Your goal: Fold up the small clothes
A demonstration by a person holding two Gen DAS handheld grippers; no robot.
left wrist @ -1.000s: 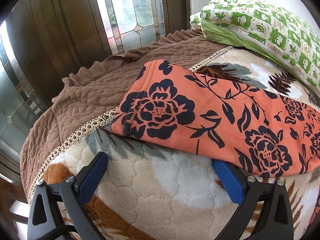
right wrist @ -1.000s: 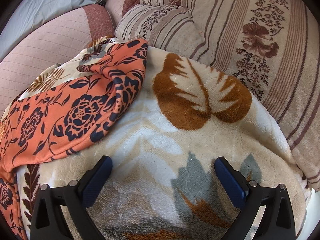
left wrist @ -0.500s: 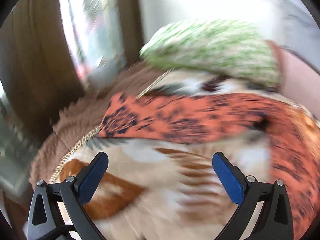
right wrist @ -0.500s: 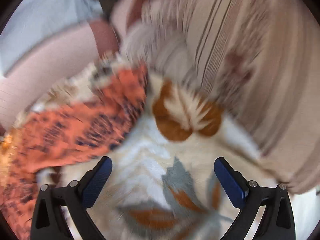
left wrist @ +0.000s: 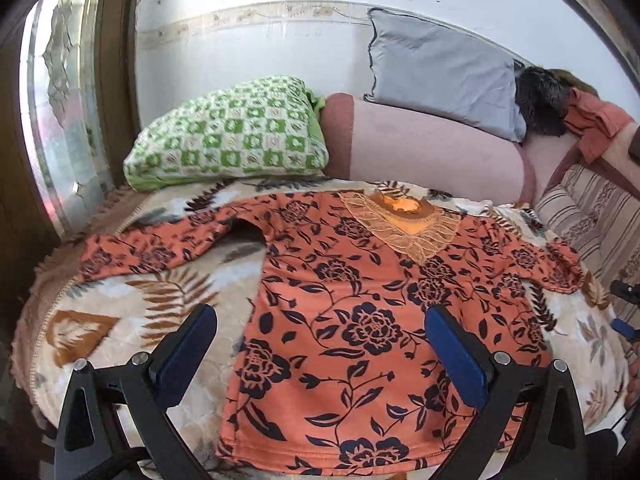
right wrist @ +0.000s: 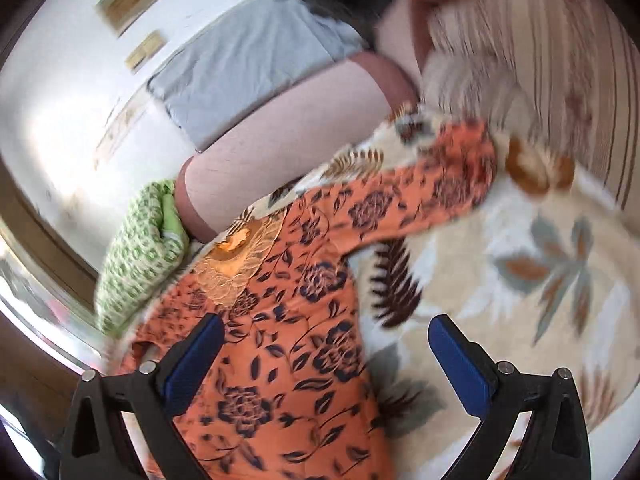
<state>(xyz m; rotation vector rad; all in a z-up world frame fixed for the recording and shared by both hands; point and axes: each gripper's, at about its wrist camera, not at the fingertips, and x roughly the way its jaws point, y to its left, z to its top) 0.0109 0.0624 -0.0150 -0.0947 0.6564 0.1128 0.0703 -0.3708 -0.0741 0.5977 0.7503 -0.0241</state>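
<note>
An orange top with dark flowers [left wrist: 360, 312] lies spread flat on the leaf-patterned blanket [left wrist: 120, 312], both sleeves stretched out, lace neckline [left wrist: 404, 224] at the far side. My left gripper [left wrist: 320, 344] is open and empty above the top's lower hem. My right gripper [right wrist: 324, 356] is open and empty, held above the top's right side [right wrist: 288, 320]; this view is tilted and blurred. Part of the right gripper [left wrist: 624, 308] shows at the right edge of the left wrist view.
A green checked pillow [left wrist: 228, 136] lies at the far left, a pink bolster [left wrist: 432, 152] and grey pillow [left wrist: 440, 68] against the wall. Striped cushions [left wrist: 592, 216] are on the right. A wooden door frame [left wrist: 24, 160] borders the left.
Both grippers have pulled back and up from the sleeve ends. The whole top is now in view, spread out. Both grippers stay open.
</note>
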